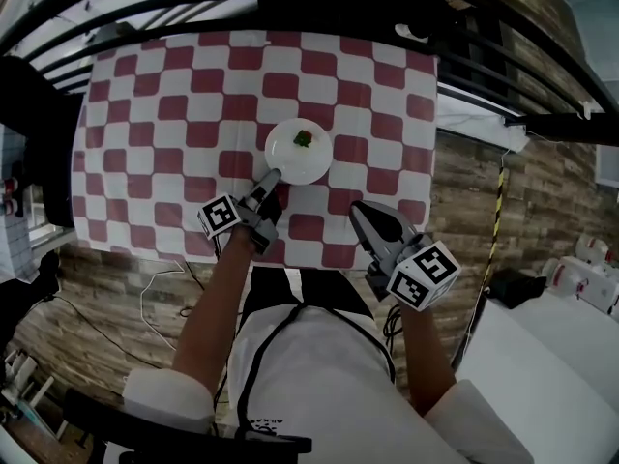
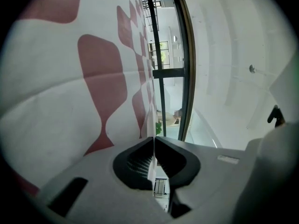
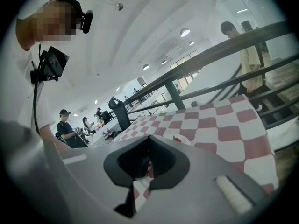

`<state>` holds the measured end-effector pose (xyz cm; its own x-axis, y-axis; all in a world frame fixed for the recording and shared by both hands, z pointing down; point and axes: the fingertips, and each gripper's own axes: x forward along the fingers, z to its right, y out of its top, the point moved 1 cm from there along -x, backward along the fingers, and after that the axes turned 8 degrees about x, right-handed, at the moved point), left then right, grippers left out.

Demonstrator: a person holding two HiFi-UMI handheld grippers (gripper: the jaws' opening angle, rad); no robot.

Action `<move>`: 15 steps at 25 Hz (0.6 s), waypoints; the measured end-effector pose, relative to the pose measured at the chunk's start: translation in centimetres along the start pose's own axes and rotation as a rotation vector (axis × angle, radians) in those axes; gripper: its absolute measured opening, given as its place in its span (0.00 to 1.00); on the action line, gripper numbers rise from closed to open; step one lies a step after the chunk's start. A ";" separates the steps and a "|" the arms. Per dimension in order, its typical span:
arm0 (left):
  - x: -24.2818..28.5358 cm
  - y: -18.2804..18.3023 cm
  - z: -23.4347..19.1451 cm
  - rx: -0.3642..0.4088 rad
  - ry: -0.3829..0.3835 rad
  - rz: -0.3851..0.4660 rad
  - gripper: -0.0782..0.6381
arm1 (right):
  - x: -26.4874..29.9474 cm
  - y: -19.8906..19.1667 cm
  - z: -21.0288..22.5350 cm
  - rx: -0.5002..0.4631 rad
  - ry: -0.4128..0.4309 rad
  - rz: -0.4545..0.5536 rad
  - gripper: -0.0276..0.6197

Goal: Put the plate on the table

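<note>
While the left gripper pinches the plate, its marker cube shows.

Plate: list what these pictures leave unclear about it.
- Head view: whether the plate touches the tablecloth; seen from above, no gap would show.
- Head view: what the green bit is; too small.
- Right gripper view: most of the plate, hidden behind the right gripper body.

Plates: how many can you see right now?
1. The white plate is over the middle of the checkered tablecloth, its near rim clamped in the left gripper. No other shows.
</note>
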<state>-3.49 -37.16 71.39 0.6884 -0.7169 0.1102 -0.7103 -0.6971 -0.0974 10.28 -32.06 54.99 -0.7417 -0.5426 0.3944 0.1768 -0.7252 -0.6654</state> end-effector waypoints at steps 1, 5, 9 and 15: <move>0.1 0.0 0.0 -0.003 0.001 0.003 0.13 | 0.0 0.0 0.0 0.002 0.001 0.002 0.05; 0.2 0.1 -0.2 -0.004 0.027 0.001 0.13 | -0.1 0.4 0.0 0.014 0.007 0.014 0.05; -0.5 0.0 -2.3 0.015 0.146 -0.018 0.13 | -0.3 0.4 0.2 0.010 0.004 0.017 0.05; -0.4 -0.1 -2.7 0.002 0.215 -0.021 0.13 | -0.7 0.5 0.2 0.016 0.005 0.029 0.05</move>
<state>-4.07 -36.76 74.03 0.6559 -0.6833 0.3208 -0.6956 -0.7122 -0.0947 11.05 -32.17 54.53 -0.7391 -0.5613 0.3723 0.2083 -0.7161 -0.6662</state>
